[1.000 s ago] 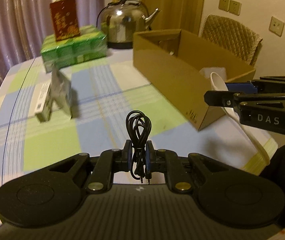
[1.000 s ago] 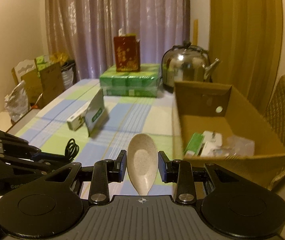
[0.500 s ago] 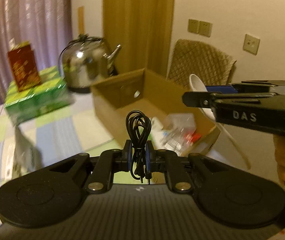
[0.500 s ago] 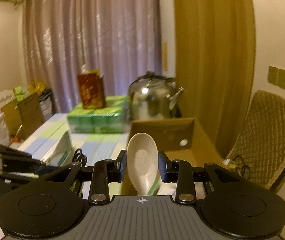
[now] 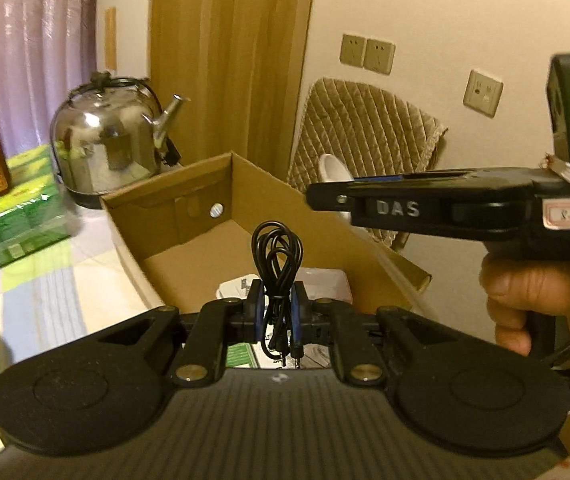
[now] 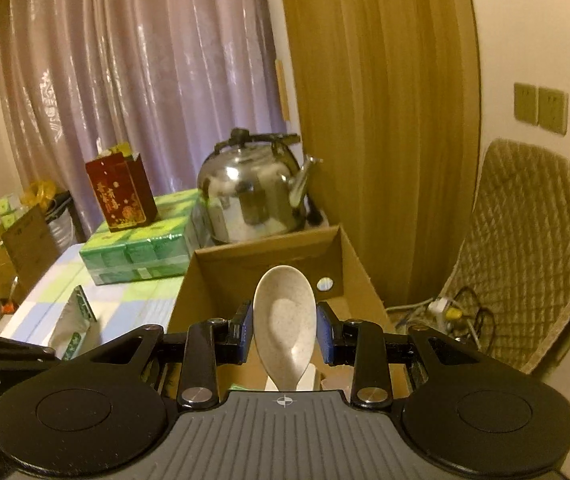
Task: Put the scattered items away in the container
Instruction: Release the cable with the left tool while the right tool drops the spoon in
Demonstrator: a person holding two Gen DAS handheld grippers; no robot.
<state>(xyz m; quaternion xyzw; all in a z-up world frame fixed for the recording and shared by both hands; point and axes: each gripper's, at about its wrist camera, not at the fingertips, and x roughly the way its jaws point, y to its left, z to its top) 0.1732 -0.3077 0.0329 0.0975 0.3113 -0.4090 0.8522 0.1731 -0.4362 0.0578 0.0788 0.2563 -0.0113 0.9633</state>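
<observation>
My left gripper is shut on a coiled black cable, held above the near end of the open cardboard box. White items lie inside the box below it. My right gripper is shut on a speckled cream spoon, bowl pointing forward, over the same cardboard box. In the left wrist view the right gripper reaches in from the right, held by a hand, with the spoon's bowl showing behind its tip.
A steel kettle stands behind the box, beside a green pack with a red carton on top. A silver-green packet lies on the checked tablecloth. A quilted chair stands to the right.
Both grippers have swung right from over the table to above the box, still holding the cable and the spoon. The right gripper now sits higher and closer in the left view.
</observation>
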